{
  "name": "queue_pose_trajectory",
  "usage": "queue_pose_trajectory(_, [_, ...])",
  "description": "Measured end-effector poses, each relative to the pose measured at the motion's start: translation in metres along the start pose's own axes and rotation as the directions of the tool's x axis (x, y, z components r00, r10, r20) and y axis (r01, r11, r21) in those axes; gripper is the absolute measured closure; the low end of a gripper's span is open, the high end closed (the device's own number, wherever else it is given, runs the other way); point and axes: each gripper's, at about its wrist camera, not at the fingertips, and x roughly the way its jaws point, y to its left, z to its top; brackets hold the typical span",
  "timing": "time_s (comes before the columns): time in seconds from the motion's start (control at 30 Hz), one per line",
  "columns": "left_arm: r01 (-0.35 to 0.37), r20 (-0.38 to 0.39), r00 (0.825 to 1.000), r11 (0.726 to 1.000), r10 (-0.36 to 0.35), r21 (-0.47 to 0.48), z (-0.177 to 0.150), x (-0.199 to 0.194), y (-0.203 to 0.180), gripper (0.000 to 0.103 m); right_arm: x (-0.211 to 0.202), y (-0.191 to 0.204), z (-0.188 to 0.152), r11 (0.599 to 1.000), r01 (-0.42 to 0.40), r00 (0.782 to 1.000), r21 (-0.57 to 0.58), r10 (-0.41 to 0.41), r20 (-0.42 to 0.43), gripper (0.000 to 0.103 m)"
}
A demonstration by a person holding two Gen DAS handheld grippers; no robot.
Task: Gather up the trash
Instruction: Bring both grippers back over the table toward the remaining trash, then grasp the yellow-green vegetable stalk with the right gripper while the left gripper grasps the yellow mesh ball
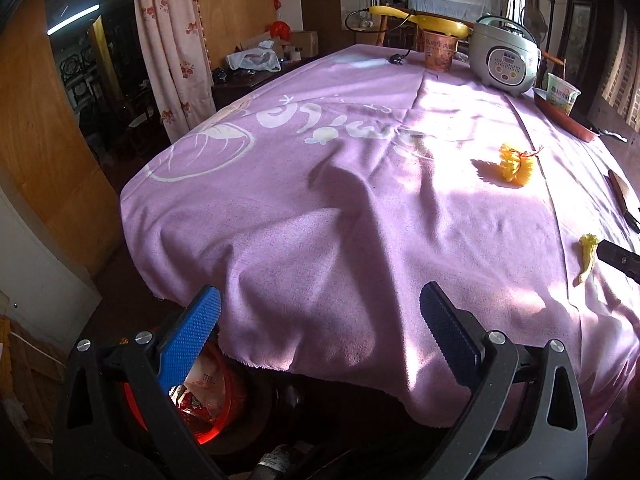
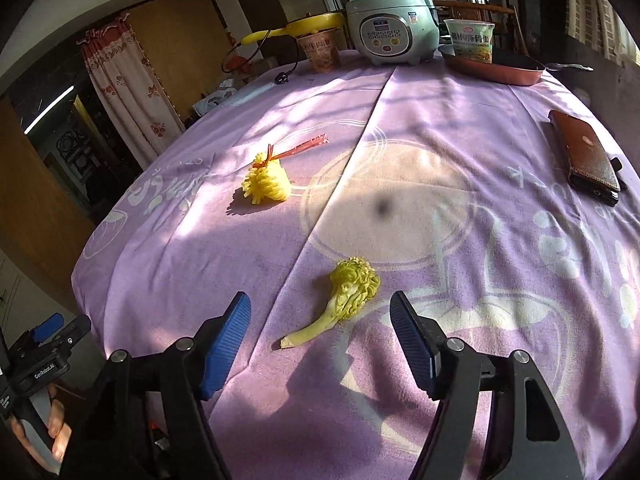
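Reaching for trash, the right hand-held gripper (image 2: 320, 328) hangs with jaws apart, empty, straddling the yellow vegetable scrap (image 2: 344, 300) on the purple-clothed surface (image 2: 460, 240). Next, I judge: lower and close on its stalk. Farther off lies the yellow tied scrap (image 2: 266, 182).
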Motion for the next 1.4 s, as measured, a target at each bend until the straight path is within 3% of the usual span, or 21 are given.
queue_pose_trajectory(0.17, [0.005,-0.006,1.0,1.0,-0.005,0.005,0.008,0.006,-0.002,0.007,0.014,-0.002,0.004,1.0,0.011,0.999,0.001,-0.011,-0.039,0.038])
queue_pose_trajectory(0.2, [0.012,-0.008,1.0,1.0,-0.012,0.008,0.011,0.007,-0.004,0.007,0.018,-0.003,0.005,1.0,0.013,0.999,-0.002,-0.013,-0.052,0.043])
queue_pose_trajectory(0.27, [0.032,-0.012,0.999,0.999,-0.032,0.017,0.017,0.01,-0.01,0.007,0.023,-0.003,0.006,1.0,0.016,0.998,-0.008,-0.017,-0.067,0.055])
queue_pose_trajectory(0.3, [0.043,-0.013,0.999,0.999,-0.042,0.024,0.021,0.011,-0.014,0.007,0.023,-0.002,0.007,0.999,0.028,0.998,-0.018,-0.029,-0.061,0.064])
queue_pose_trajectory(0.33, [0.055,-0.013,0.998,0.998,-0.055,0.032,0.025,0.013,-0.018,0.007,0.024,-0.002,0.008,0.999,0.026,0.998,-0.026,-0.027,-0.064,0.081])
queue_pose_trajectory(0.37, [0.068,-0.014,0.998,0.997,-0.067,0.043,0.029,0.014,-0.024,0.007,0.024,-0.004,0.009,1.0,0.005,0.998,-0.02,-0.007,-0.066,0.088])
queue_pose_trajectory(0.7, [0.172,-0.018,0.985,0.964,-0.172,0.201,0.076,0.039,-0.113,0.007,0.009,-0.03,0.018,1.0,-0.004,1.0,0.029,0.004,0.014,0.089])
queue_pose_trajectory(0.93, [0.258,-0.075,0.966,0.936,-0.247,0.24,0.105,0.071,-0.169,0.007,0.01,-0.039,0.02,0.998,-0.04,0.999,0.051,0.039,0.009,0.089])
queue_pose_trajectory(1.4, [0.284,-0.12,0.957,0.936,-0.264,0.208,0.126,0.111,-0.199,0.012,0.013,-0.038,0.021,0.996,-0.08,0.997,0.042,0.08,-0.005,0.086])
